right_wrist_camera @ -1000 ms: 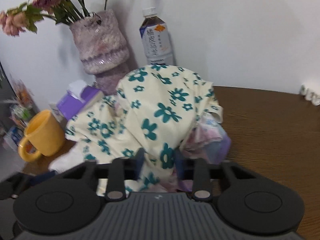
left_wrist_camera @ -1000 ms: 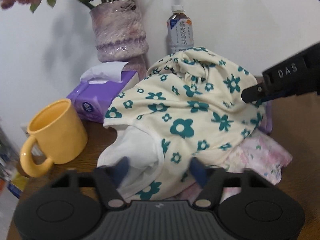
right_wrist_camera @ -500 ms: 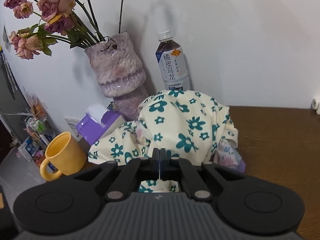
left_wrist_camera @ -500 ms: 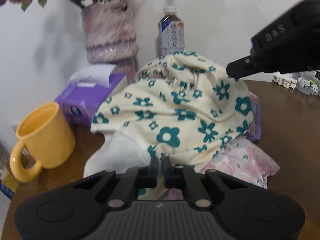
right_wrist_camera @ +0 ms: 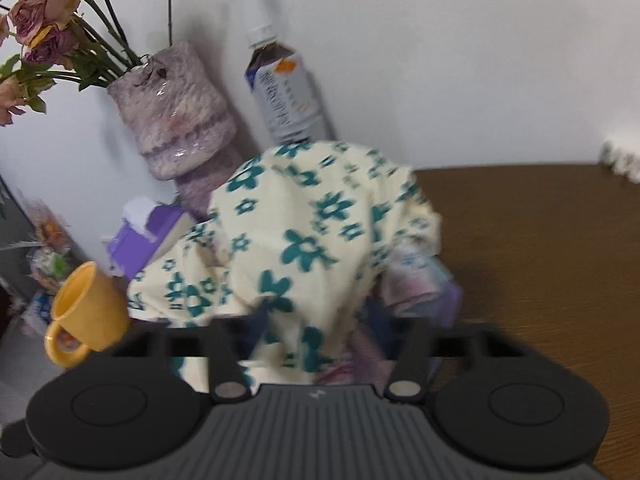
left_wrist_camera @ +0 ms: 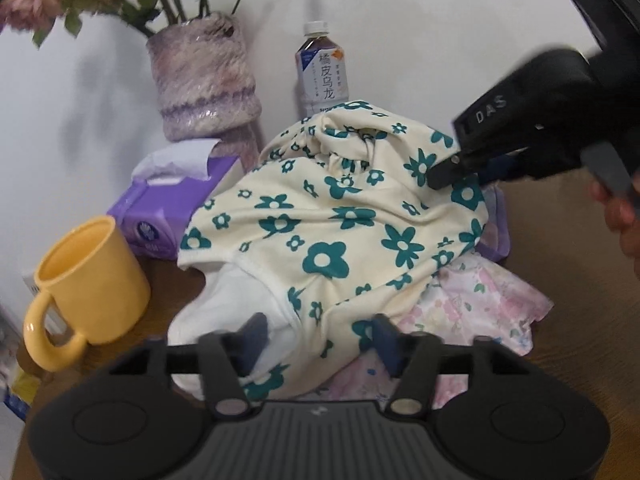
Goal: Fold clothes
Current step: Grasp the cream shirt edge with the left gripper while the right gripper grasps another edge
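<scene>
A cream garment with teal flowers (left_wrist_camera: 332,232) lies heaped on a pile of clothes on the brown table (right_wrist_camera: 540,240). Its white lining (left_wrist_camera: 240,304) shows at the near left. My left gripper (left_wrist_camera: 319,340) is open at the heap's near hem, one finger on each side of a fold. A pink floral garment (left_wrist_camera: 480,308) sticks out underneath on the right. My right gripper (right_wrist_camera: 318,328) is open too, low against the cream garment (right_wrist_camera: 304,232), with cloth between its fingers. In the left wrist view the right gripper (left_wrist_camera: 452,172) touches the heap's upper right side.
A yellow mug (left_wrist_camera: 88,280) stands left of the heap, with a purple tissue box (left_wrist_camera: 168,200) behind it. A fuzzy purple vase (left_wrist_camera: 204,88) of dried roses and a tea bottle (left_wrist_camera: 322,72) stand by the white wall. Bare table stretches to the right.
Half a second ago both grippers were shut; both now stand open. The right gripper has come down close against the cream garment, and its view is motion-blurred.
</scene>
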Tool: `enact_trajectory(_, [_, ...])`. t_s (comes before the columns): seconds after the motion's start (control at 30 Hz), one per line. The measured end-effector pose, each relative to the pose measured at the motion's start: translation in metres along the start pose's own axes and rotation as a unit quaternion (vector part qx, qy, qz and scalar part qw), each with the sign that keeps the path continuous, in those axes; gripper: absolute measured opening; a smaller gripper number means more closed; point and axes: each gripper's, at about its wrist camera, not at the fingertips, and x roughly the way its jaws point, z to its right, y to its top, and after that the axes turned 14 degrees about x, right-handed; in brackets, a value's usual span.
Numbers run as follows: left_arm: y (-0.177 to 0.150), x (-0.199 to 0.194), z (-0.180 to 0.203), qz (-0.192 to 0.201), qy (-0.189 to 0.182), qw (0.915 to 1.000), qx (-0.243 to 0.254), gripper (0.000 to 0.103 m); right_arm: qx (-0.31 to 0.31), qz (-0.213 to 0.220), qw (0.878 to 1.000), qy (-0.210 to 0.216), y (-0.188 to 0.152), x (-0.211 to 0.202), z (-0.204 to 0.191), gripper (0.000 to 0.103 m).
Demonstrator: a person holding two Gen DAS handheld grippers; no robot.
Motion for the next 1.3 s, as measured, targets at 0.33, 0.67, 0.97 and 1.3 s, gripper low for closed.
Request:
enact_trajectory(0.33, [0.051,-0.051,-0.028,0.109,0.032,0.9935,-0.004,0.001,0.028,0.082,0.99,0.113,0.028,-0.065,-0.034,0.001])
enact_trajectory(0.67, [0.098,-0.286,-0.002,0.337,0.005,0.9405,0.047,0.002,-0.002,0.248,0.938,0.244,0.069,-0.301,-0.046,0.001])
enact_trajectory(0.97, [-0.002,-0.284,0.149,0.197,-0.225,0.9457,0.128,0.002,-0.063,0.131,0.989,0.041,-0.038,-0.348,0.061,0.001])
enact_trajectory(1.3, [-0.063,-0.247,0.235,0.086,-0.301,0.9399,0.137,0.004,0.032,0.052,0.996,-0.069,-0.166,-0.344,0.196,0.001])
